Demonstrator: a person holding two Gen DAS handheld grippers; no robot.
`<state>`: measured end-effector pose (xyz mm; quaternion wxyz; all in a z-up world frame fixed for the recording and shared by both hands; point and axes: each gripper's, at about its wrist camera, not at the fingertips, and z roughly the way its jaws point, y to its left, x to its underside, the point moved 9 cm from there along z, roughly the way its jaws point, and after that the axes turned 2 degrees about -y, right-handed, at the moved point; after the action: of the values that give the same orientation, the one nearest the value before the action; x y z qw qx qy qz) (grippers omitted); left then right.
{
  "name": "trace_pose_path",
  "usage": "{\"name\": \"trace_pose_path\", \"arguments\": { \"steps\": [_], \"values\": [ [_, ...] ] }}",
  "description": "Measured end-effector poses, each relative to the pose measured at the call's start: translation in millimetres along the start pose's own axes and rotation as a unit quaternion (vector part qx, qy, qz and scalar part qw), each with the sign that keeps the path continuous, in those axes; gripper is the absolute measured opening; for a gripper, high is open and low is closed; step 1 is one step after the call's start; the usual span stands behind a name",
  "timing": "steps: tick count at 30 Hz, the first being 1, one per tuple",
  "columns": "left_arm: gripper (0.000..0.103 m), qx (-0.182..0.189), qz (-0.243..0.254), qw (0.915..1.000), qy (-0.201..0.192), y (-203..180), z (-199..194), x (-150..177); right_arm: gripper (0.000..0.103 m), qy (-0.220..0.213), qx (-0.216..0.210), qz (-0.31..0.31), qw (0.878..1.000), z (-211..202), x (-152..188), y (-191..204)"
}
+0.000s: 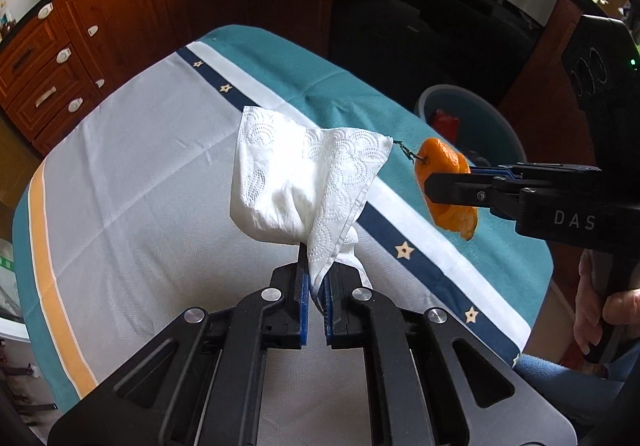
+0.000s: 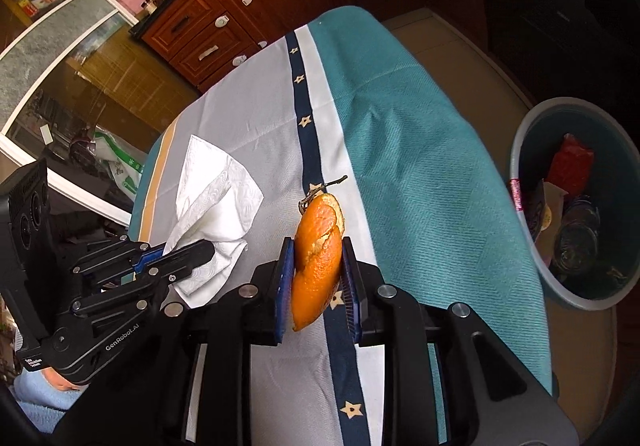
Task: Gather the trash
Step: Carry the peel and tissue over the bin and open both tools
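Left gripper (image 1: 316,286) clamps a napkin (image 1: 300,182) above the table (image 1: 140,186); right gripper (image 2: 318,278) pinches orange peel (image 2: 318,258); the bin (image 2: 520,150) seemingly holds wrappers already; both pieces remain undropped.

Crumpled white napkin (image 1: 304,182) and curled orange peel (image 2: 318,258) — both lifted above the tablecloth (image 1: 140,166).
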<state>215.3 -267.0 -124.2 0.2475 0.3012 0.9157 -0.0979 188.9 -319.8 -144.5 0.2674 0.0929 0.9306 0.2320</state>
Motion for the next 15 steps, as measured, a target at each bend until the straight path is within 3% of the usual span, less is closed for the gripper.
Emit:
{"name": "trace_pose_path", "arguments": {
  "steps": [6, 15],
  "values": [
    [0.006, 0.029, 0.037, 0.9988, -0.012, -47.2, -4.0, -30.3, 0.022, -0.042, 0.019, 0.017, 0.999, -47.9, -14.1, -35.6],
    [0.006, 0.086, 0.110, 0.9901, -0.015, -147.0, 12.9, -86.9, 0.022, -0.108, 0.075, 0.067, 0.989, -131.7, -36.6, -128.9]
  ]
}}
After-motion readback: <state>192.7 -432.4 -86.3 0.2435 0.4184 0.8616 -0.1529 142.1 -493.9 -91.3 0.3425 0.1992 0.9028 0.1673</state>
